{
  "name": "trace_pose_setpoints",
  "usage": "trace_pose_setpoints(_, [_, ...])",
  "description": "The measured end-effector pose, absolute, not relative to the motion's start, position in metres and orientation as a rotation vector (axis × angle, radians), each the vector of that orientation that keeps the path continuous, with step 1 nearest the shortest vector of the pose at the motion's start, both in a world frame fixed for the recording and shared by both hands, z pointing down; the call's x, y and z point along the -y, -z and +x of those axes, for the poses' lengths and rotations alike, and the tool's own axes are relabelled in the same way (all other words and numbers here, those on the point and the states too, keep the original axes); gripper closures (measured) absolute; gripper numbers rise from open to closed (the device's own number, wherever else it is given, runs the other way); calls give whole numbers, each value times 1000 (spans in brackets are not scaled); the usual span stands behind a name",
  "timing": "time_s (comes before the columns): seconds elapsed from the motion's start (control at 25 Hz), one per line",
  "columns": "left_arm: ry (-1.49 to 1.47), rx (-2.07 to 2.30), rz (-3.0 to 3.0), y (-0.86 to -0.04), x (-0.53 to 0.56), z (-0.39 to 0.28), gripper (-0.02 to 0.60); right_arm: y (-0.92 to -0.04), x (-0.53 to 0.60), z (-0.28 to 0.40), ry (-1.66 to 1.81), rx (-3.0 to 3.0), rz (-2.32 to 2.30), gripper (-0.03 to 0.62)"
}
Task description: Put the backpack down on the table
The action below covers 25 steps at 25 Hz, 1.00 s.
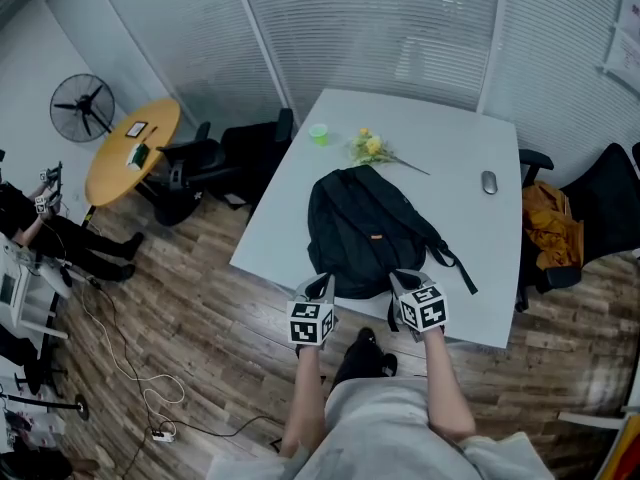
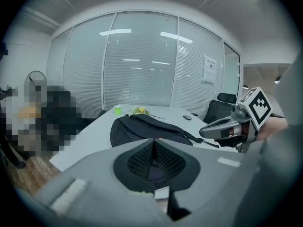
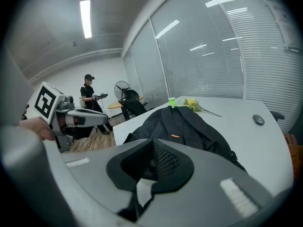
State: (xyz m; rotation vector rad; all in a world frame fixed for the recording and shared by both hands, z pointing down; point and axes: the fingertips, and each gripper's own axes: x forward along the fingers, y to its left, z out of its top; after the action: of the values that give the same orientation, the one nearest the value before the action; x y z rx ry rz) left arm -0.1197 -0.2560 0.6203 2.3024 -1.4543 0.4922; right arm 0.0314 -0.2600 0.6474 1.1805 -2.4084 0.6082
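Observation:
A black backpack (image 1: 365,230) lies flat on the white table (image 1: 440,133), its near end by the front edge. My left gripper (image 1: 321,287) sits at the pack's near left corner and my right gripper (image 1: 403,281) at its near right corner. In the left gripper view the left gripper (image 2: 154,141) has its jaws closed together, with the backpack (image 2: 142,129) beyond them and nothing seen between the pads. In the right gripper view the right gripper (image 3: 152,143) also looks shut, and the backpack (image 3: 187,124) lies just past its tips. Whether either one touches the pack is hidden.
On the far half of the table are a green cup (image 1: 318,134), yellow flowers (image 1: 372,148) and a mouse (image 1: 489,182). A chair with orange cloth (image 1: 548,226) stands at the right, black chairs (image 1: 240,153) at the left. A round yellow table (image 1: 132,148), a fan (image 1: 82,106) and floor cables (image 1: 140,388) are further left.

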Motion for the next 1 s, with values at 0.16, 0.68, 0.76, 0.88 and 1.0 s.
trace_pose_setpoints(0.16, [-492, 1459, 2303, -616, 256, -124, 581, -644, 260, 30, -634, 2425, 1184, 595])
trace_pose_setpoints(0.68, [-469, 1471, 2315, -606, 255, -126, 581, -638, 261, 35, -750, 2485, 1218, 595])
trace_pose_setpoints(0.76, [-468, 1468, 2317, -607, 255, -124, 581, -637, 262, 38, -754, 2485, 1230, 595])
trace_pose_setpoints(0.88, [-472, 1460, 2318, -609, 255, -121, 581, -638, 262, 42, -748, 2475, 1238, 595])
trace_pose_setpoints(1.0, [-479, 1451, 2316, -610, 253, -116, 581, -640, 260, 46, -742, 2462, 1238, 595])
